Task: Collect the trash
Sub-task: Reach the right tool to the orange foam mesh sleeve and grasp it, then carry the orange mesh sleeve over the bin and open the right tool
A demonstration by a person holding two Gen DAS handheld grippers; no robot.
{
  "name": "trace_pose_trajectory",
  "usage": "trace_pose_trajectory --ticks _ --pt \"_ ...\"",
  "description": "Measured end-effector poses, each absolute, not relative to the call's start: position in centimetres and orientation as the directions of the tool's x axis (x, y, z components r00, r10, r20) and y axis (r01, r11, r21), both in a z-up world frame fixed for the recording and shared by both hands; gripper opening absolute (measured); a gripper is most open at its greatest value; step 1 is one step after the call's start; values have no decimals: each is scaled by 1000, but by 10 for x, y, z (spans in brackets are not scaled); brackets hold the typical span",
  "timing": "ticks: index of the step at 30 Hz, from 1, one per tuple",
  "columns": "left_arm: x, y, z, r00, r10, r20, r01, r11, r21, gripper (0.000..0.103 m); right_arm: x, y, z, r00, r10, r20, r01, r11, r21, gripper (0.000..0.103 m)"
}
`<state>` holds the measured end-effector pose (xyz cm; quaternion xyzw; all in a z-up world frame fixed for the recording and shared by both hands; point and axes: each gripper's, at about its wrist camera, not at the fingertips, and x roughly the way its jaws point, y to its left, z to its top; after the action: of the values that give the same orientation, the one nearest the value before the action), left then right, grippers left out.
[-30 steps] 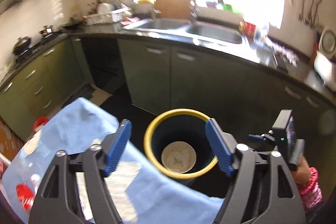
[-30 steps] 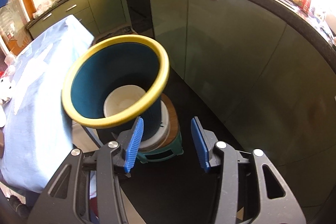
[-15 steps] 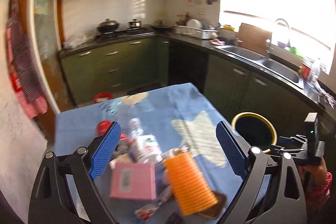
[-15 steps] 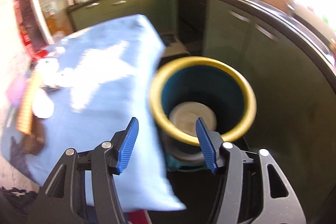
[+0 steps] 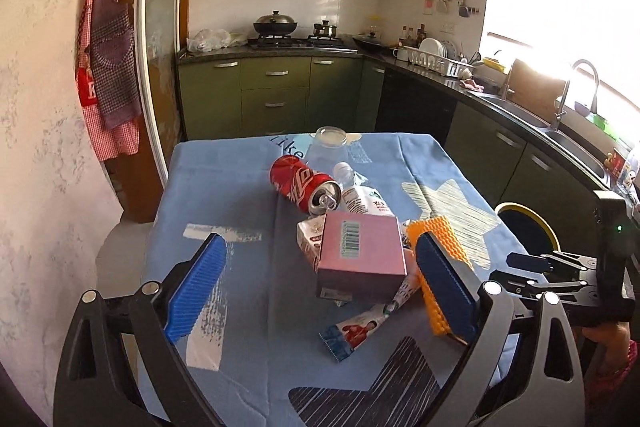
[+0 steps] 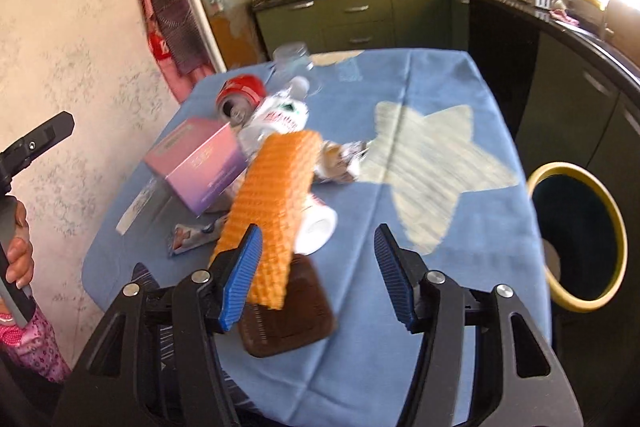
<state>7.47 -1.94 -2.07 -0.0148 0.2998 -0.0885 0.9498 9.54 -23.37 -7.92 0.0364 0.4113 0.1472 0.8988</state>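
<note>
Hand-held gripper on the left (image 5: pixel 316 291) now swinging away from the yellow-rimmed dark blue bin (image 6: pixel 576 235) and facing the trash pile again, meaning another pickup. Hovering wide open and empty above the blue-clothed surface (image 5: pixel 240 211), framing the pink cardboard box (image 5: pixel 360 251). Right hand-held gripper (image 6: pixel 316 271) likewise gaping, empty, beside the orange ribbed sponge (image 6: pixel 276 195). Red soda can (image 5: pixel 304 183) lying farther back.
</note>
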Motion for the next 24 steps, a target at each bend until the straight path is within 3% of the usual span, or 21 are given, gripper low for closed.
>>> trace_pose_trajectory --ticks 8,9,11,13,24 --pt "74 -12 -42 776 -183 -603 142 983 -116 95 93 -215 -100 585 298 -755 -239 952 191 53" --pt "72 -12 -43 776 -185 -603 145 983 -116 95 94 -212 -102 582 302 -755 -243 951 194 48" --pt "71 -15 -43 776 -188 -602 151 982 -112 95 96 -211 -103 581 307 -754 -245 949 198 25" --pt "71 -18 -42 775 -190 -603 155 982 -111 96 95 -211 -102 589 315 -744 -249 947 204 15" --pt "76 -32 -37 768 -192 -611 167 981 -98 97 78 -228 -70 658 340 -672 -263 940 218 12"
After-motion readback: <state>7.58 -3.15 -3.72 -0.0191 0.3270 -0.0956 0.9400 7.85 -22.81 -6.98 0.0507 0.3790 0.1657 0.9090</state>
